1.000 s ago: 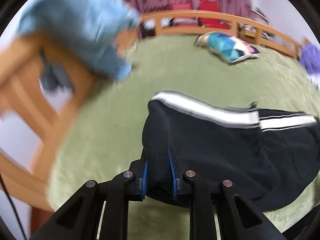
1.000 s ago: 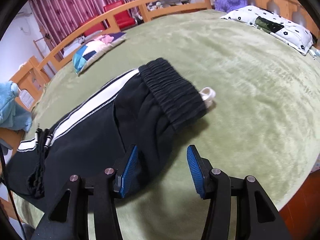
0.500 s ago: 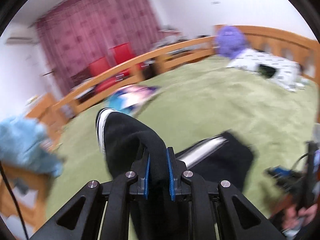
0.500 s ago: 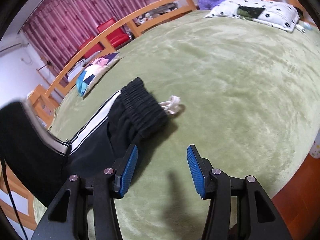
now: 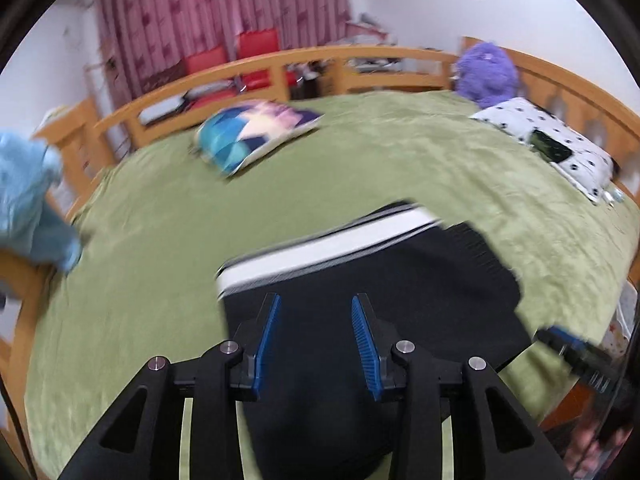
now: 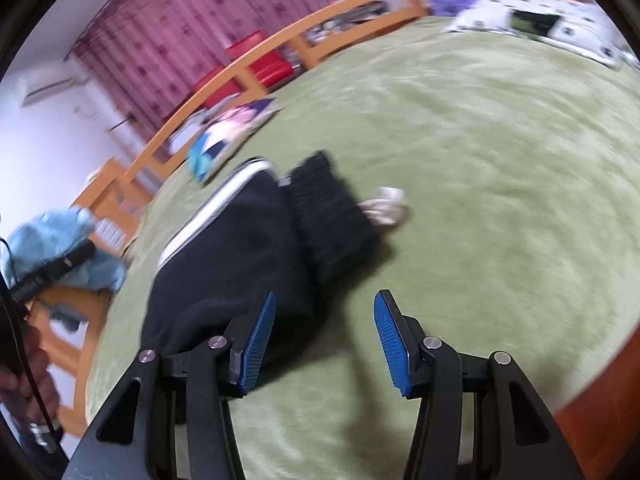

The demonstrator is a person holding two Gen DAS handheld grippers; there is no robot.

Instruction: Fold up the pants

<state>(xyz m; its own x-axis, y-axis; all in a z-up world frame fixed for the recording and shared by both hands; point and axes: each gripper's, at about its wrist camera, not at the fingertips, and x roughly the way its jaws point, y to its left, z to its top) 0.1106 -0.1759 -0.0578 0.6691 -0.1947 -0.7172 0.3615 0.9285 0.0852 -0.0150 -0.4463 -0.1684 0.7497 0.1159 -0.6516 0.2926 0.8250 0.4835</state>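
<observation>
Both claws are hanging over the bed (image 5: 360, 168). The left gripper (image 5: 316, 340) is opening above the pants (image 5: 420, 280) — dark cloth showing between its jaws, pads apparently clear. The right gripper (image 6: 324, 332) is gaping empty beside them. Released cloth may be slumping — spoiling the fold's edges.

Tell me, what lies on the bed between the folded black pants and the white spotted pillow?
Only bare green blanket separates the black pants from the spotted pillow, seen in the left wrist view.
</observation>
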